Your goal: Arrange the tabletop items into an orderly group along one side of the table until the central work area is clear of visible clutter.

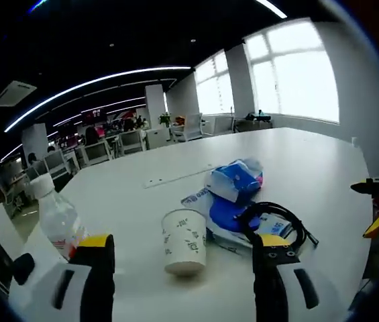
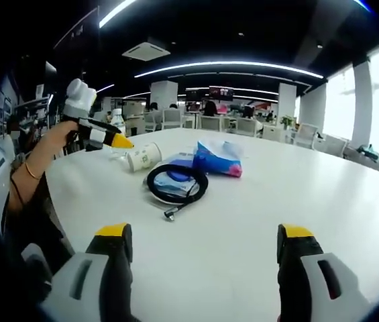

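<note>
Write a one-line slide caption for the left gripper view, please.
Open left gripper faces a tipped paper cup beside a black cable coil.

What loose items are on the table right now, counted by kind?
Paper cup: 1
Water bottle: 1
Coiled black cable: 1
Blue tissue pack: 1
Blue flat packet under the cable: 1
Total: 5

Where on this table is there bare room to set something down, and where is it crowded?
Bare: the wide stretch of white table between the right tool and the black cable coil, plus the far end toward the windows. Crowded: the paper cup, coil, blue tissue pack and water bottle cluster by the left tool.
</note>
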{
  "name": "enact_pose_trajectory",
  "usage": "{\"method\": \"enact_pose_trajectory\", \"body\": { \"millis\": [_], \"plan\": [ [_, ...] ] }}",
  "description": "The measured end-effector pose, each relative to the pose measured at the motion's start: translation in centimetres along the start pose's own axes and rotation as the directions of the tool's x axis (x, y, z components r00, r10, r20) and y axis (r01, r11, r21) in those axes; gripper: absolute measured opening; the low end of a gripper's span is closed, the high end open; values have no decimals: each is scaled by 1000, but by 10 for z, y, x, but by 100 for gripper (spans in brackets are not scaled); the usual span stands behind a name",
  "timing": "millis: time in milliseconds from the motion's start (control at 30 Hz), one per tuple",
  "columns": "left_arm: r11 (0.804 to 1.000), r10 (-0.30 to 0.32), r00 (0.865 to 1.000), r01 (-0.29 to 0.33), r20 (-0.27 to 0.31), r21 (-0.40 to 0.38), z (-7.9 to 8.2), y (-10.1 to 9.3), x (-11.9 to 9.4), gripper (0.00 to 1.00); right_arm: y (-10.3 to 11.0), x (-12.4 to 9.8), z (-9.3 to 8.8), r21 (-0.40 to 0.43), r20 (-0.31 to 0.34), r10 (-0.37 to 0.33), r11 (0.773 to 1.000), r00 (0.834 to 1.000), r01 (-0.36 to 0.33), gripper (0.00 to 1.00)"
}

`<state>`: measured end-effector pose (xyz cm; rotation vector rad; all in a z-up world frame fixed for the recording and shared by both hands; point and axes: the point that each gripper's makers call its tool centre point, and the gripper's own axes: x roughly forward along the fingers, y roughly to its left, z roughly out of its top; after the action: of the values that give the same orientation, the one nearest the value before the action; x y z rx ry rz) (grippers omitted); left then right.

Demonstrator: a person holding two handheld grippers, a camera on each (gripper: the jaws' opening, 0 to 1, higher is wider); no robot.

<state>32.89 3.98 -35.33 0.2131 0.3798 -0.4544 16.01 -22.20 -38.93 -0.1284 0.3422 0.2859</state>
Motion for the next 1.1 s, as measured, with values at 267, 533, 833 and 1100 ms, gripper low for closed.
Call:
{"method": "enact_pose_trajectory", "body": {
  "millis": [267, 533, 833, 1100],
  "plan": [
    [998, -35, 981, 44, -191, 45, -18, 1, 15, 79, -1, -1, -4, 10, -5, -9, 1000, 1000, 9, 86],
    [995, -96, 962, 97, -255, -9, -18, -2, 26, 74, -1, -2, -8, 7, -14, -13, 1000, 1000, 13, 85],
    [989, -118, 910, 143, -397, 35, -26, -3, 40, 72, -1, -6, -5, 28, 10, -12, 1000, 1000, 12, 86],
    [989, -148, 860, 143, -489, -47, -23, -6, 50, 63, -1, -9, -6, 28, 12, -9, 1000, 1000, 9, 85]
  ]
}}
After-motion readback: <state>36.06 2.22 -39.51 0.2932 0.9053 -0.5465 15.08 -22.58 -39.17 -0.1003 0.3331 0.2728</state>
